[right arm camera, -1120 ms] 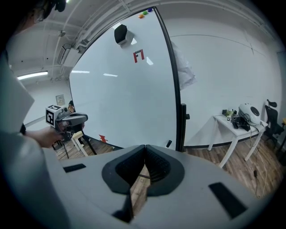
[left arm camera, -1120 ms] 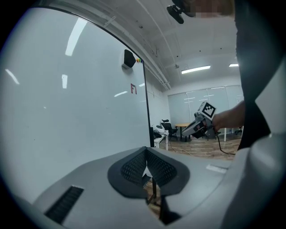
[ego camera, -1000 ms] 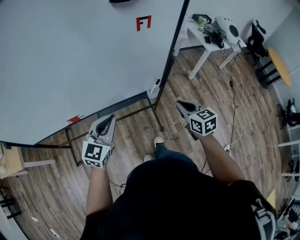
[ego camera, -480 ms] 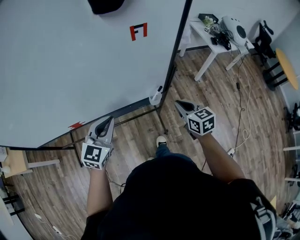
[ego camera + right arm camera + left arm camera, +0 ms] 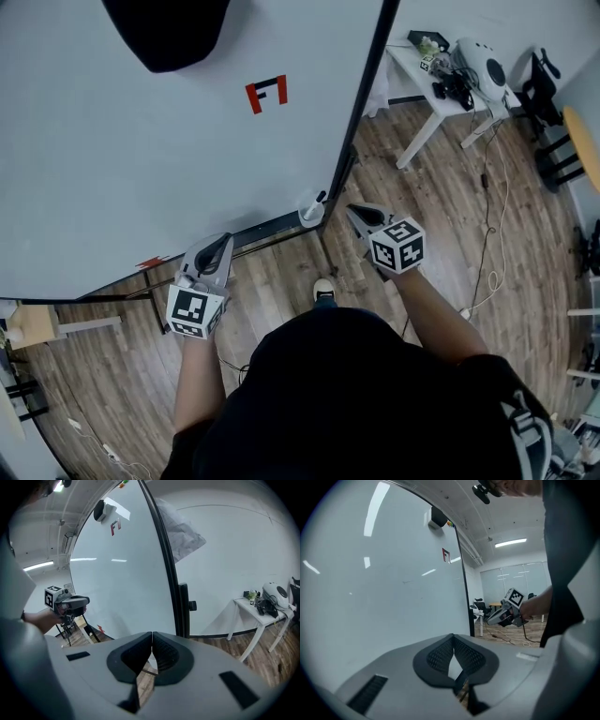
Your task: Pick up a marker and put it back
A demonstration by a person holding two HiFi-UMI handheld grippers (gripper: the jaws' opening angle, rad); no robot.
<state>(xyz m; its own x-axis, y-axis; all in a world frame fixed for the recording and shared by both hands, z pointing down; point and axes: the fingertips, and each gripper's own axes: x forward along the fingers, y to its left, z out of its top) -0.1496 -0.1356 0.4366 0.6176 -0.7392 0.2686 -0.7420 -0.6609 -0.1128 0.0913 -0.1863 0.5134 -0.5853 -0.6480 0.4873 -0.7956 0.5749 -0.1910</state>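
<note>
A white holder (image 5: 309, 210) with a dark-tipped marker (image 5: 321, 197) sticking out of it hangs at the lower right corner of the big whiteboard (image 5: 141, 159). My right gripper (image 5: 360, 216) is shut and empty, its tip just right of the holder and apart from it. My left gripper (image 5: 216, 249) is also shut and empty, held near the board's lower edge. In the left gripper view the jaws (image 5: 452, 637) meet with nothing between them and the right gripper (image 5: 502, 617) shows beyond. In the right gripper view the jaws (image 5: 152, 635) are closed too.
The whiteboard's black frame post (image 5: 361, 103) and stand legs (image 5: 319, 246) are in front of me. A white table (image 5: 431, 80) with gear stands at the back right, cables (image 5: 487, 253) trail over the wooden floor, and a small wooden table (image 5: 23, 323) is at left.
The head view has shifted so the whiteboard and holder sit lower and closer. The right gripper's tip is now slightly nearer the holder. Both grippers stay shut.
</note>
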